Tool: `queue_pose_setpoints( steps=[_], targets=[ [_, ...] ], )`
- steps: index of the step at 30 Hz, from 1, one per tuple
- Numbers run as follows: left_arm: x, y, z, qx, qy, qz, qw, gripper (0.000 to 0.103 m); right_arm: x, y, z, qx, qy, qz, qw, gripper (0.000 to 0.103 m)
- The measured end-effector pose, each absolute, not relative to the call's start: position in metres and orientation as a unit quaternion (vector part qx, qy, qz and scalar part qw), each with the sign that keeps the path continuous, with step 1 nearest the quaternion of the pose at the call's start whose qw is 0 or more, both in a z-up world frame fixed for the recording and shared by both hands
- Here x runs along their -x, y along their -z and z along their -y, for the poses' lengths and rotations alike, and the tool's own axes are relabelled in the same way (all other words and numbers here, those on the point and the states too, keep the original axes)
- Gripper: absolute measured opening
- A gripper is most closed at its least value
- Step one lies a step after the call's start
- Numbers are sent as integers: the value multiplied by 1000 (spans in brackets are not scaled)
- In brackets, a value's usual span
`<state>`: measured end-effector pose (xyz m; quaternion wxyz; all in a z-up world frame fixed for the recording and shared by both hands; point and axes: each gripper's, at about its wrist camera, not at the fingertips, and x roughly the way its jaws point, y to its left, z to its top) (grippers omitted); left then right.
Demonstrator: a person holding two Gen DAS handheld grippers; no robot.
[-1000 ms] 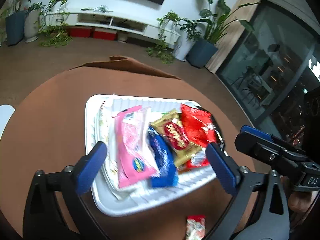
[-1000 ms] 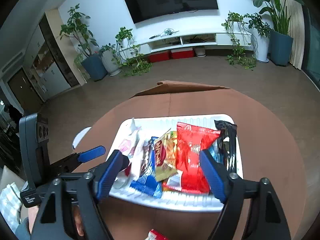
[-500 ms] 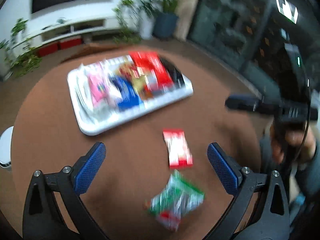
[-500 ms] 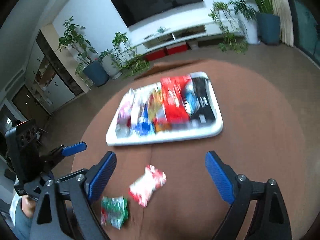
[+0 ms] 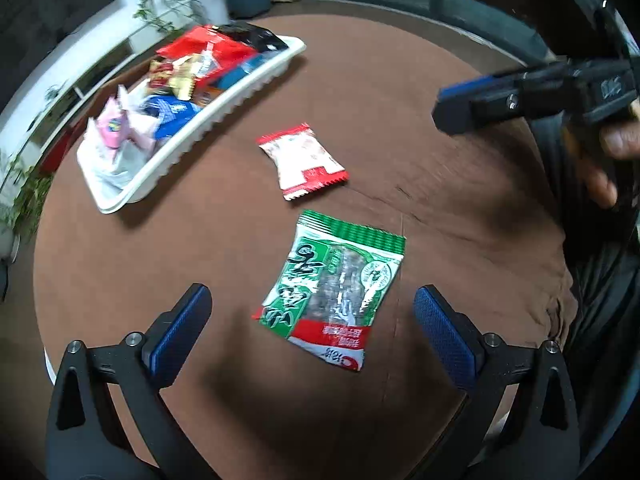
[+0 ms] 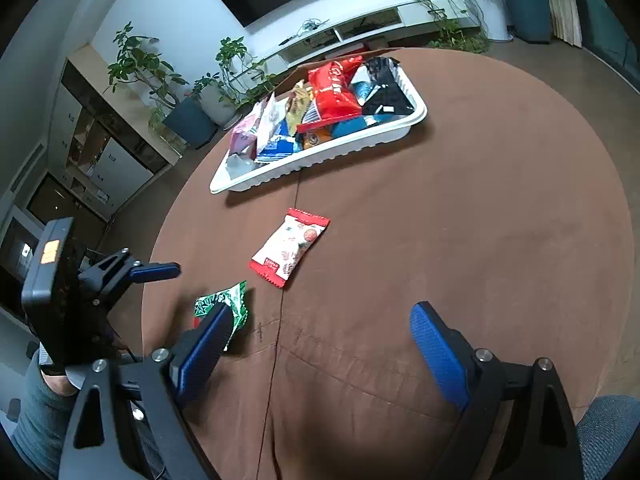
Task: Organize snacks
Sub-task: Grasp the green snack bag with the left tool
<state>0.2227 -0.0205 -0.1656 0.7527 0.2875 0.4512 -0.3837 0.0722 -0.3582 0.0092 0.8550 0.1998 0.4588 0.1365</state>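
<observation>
Lengthwise toward the white tray, green snack packet, flat on table

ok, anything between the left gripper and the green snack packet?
Nothing visible. The left gripper hangs over the green packet, jaws open to either side of it, only bare brown tablecloth around. The red-and-white packet lies beyond it, apart, toward the white tray.
</observation>
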Motion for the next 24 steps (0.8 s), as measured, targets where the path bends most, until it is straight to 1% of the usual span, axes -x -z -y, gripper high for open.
queue_pose_setpoints(
  steps=[4, 8, 9, 11, 13, 14, 17, 20, 22, 23, 24],
  targets=[
    [-224, 181, 31, -318, 380, -461, 736, 103, -72, -9, 355, -197, -142, -459, 854, 92],
    [-232, 183, 28, -297, 389, -473, 733, 101, -73, -6, 356, -200, -142, -462, 853, 92],
    [-233, 184, 27, -291, 391, -478, 731, 99, -73, -5, 357, -200, -141, -462, 853, 92],
    [-235, 183, 23, -274, 401, -485, 727, 90, -73, -4, 357, -201, -141, -462, 852, 92],
    [-239, 184, 20, -264, 408, -491, 723, 86, -72, -4, 357, -201, -142, -463, 852, 92],
    [-240, 184, 19, -261, 411, -493, 721, 82, -72, -3, 357, -201, -142, -464, 851, 92],
    [-242, 183, 20, -260, 414, -498, 716, 79, -72, -1, 355, -200, -144, -468, 849, 92],
    [-246, 182, 26, -264, 414, -502, 712, 72, -72, -1, 354, -198, -145, -469, 848, 91],
    [-248, 182, 29, -267, 412, -507, 708, 72, -73, -2, 353, -197, -145, -470, 848, 91],
    [-248, 182, 31, -270, 411, -508, 707, 70, -73, -2, 353, -196, -144, -470, 848, 91],
    [-250, 181, 32, -272, 409, -509, 707, 65, -73, -2, 353, -196, -144, -469, 849, 90]
  ],
)
